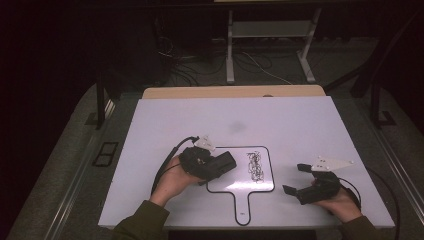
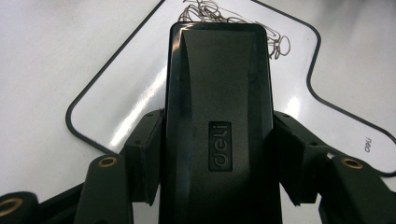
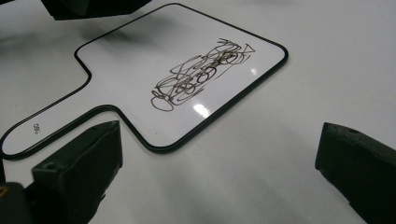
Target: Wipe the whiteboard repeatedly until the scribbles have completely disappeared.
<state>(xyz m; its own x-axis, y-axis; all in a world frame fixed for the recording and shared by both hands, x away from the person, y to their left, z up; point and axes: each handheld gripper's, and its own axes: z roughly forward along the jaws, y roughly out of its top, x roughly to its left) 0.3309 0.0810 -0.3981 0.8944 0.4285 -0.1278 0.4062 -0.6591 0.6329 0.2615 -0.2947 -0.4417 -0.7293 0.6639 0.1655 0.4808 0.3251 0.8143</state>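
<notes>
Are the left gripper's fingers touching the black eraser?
Touching. The left gripper view shows both fingers pressed flat against the sides of the black eraser, no gap either side.

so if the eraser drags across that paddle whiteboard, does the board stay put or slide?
Likely slides: the whiteboard lies flat and thin on a smooth, glossy table, with nothing pinning it. The right gripper is open beside it, off the board. It looks rigid, so it should shift or pivot whole rather than buckle under the eraser held in the left gripper.
</notes>
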